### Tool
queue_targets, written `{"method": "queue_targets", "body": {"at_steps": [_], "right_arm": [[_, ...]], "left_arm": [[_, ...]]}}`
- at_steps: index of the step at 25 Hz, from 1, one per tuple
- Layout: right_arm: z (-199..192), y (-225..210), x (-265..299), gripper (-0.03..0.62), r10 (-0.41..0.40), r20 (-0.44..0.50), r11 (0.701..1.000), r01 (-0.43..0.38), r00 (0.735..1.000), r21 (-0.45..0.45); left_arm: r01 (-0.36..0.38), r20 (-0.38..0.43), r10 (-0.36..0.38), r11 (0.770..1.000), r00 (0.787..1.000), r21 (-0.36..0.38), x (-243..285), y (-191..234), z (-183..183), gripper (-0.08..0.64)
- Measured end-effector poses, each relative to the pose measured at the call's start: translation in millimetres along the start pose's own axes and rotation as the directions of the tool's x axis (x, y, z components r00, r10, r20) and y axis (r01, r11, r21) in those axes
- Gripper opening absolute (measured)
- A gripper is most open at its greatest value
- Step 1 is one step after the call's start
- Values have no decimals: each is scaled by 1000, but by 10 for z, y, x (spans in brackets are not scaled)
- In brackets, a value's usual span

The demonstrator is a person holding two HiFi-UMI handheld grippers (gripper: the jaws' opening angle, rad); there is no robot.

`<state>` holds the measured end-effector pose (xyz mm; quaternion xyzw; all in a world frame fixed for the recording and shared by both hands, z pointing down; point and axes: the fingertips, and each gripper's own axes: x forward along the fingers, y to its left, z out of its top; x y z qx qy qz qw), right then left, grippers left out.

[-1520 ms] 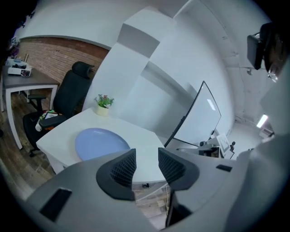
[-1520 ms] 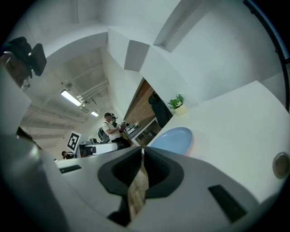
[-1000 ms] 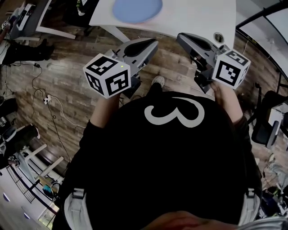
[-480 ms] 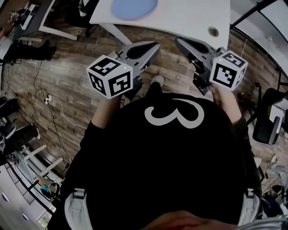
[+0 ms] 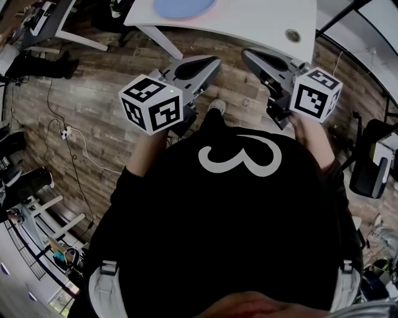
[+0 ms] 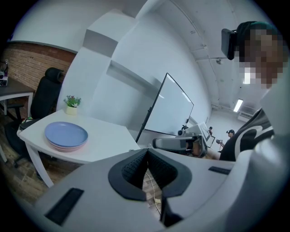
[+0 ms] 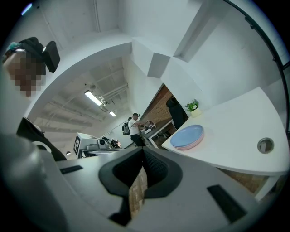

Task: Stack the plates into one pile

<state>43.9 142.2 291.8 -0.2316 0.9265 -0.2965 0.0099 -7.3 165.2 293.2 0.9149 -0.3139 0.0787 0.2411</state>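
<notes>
Clenching empty — left tongs (image 5: 214,61), right tongs (image 5: 246,55), plates (image 5: 180,6) piled on table (image 5: 255,20), "3" on shirt (image 5: 217,242)

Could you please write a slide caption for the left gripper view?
Shut, empty left hand-held gripper, with stacked plates on the white table beyond.
</notes>
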Motion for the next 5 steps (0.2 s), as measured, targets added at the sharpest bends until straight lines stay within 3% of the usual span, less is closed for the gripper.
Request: {"method": "queue_targets", "body": {"at_steps": [5], "right_arm": [[-38,151,9,25,6,-6,1000,-6,1000,3]], "left_arm": [[-10,-11,10,1000,1000,-2,-116,-52,-16,17]]}}
